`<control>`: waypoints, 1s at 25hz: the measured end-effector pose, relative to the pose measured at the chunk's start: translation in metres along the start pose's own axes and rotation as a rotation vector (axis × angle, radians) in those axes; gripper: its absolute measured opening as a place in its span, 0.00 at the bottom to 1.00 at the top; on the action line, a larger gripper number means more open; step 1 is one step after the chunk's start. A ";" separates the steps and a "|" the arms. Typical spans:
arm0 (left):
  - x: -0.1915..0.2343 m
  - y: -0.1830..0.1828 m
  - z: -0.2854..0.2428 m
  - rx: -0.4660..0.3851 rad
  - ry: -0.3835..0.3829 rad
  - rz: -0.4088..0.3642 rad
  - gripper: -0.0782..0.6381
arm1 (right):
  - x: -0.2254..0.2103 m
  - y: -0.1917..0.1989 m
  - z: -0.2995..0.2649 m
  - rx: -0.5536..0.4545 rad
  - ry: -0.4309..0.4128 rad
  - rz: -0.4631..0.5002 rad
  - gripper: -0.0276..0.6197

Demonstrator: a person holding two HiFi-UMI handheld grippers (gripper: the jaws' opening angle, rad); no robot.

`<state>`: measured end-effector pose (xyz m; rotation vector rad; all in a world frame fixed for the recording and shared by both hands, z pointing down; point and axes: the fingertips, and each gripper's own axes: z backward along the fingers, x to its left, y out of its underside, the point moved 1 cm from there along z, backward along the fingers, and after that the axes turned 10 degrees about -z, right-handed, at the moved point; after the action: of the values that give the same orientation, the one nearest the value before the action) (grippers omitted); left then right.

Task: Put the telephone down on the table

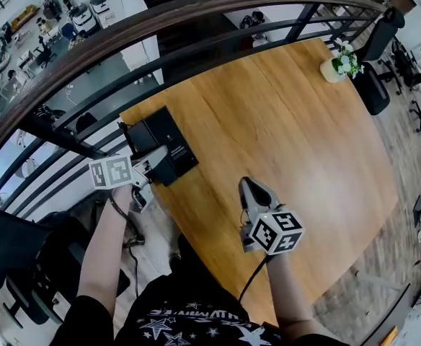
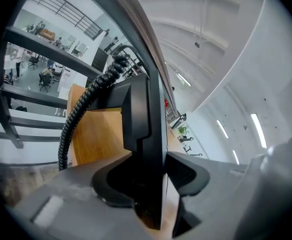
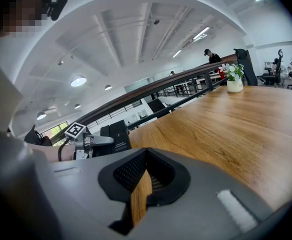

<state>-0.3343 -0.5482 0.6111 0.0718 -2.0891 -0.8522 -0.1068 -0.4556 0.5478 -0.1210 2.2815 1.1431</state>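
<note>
Currently at a wooden table (image 1: 282, 135) beside a dark railing (image 1: 196, 9). Black telephone (image 1: 164, 139) sits at the table's near-left corner, close to the railing.

Left gripper (image 1: 155, 161) reaches onto the phone from the person's side. Its jaws are partway closed, with a pad against each side of the telephone's thin edge. Coiled cord (image 2: 71, 129) hangs down the phone's left side in the left gripper view.

Right gripper (image 1: 248, 187) hovers over bare wood, well apart from the phone. Its jaws are brought together at the tips and hold nothing. Only table grain shows through the slit behind them.

White pot of flowers (image 1: 334, 69) stands at the table's far end.
</note>
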 end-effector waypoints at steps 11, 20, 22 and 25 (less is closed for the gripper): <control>-0.016 0.008 -0.003 -0.022 0.041 0.047 0.36 | -0.002 -0.007 0.006 -0.009 -0.006 0.022 0.05; -0.055 0.008 0.015 -0.039 0.131 -0.016 0.36 | 0.003 -0.021 0.023 -0.051 -0.006 0.043 0.05; -0.067 0.006 0.024 -0.051 0.140 -0.041 0.36 | 0.009 -0.026 0.028 -0.069 -0.026 0.059 0.05; -0.087 0.009 0.049 -0.076 0.160 -0.056 0.36 | 0.027 -0.025 0.039 -0.086 -0.054 0.089 0.05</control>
<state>-0.3134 -0.4850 0.5365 0.1538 -1.9110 -0.9288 -0.1032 -0.4368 0.4978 -0.0219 2.2103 1.2744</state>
